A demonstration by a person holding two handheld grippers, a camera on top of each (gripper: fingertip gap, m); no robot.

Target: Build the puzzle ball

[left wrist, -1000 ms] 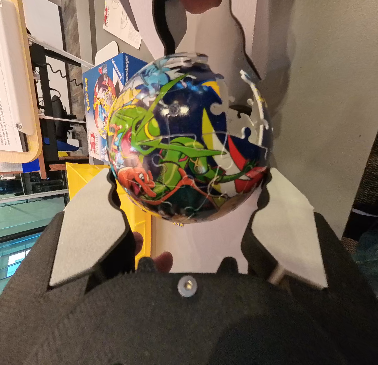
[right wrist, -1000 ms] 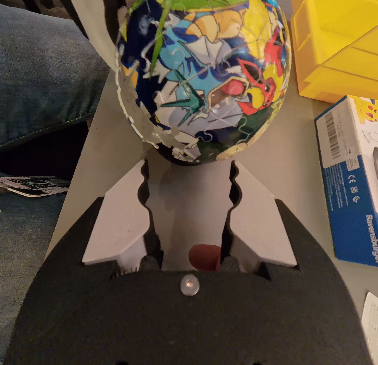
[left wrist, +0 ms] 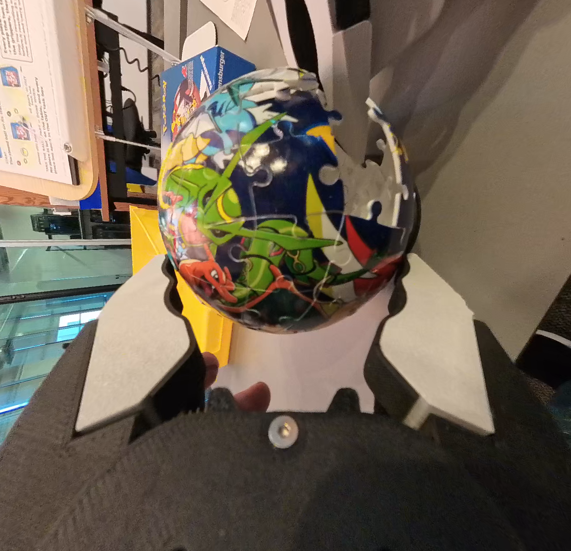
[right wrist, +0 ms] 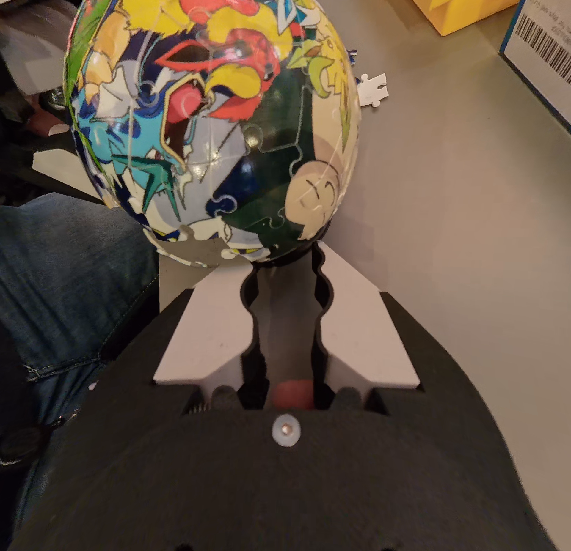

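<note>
The left gripper clamps the puzzle ball between its two spread fingers, lifting it clear of the grey table, with a gap of missing pieces on the ball's right side. The right gripper sits just below the ball, fingers narrowly parted and holding nothing. A loose white piece lies on the table beside the ball, with a yellow bin and a blue box farther right.

Left wrist view rolled sideways, right wrist view angled down at grey table; both close on 1 shared puzzle ball.
</note>
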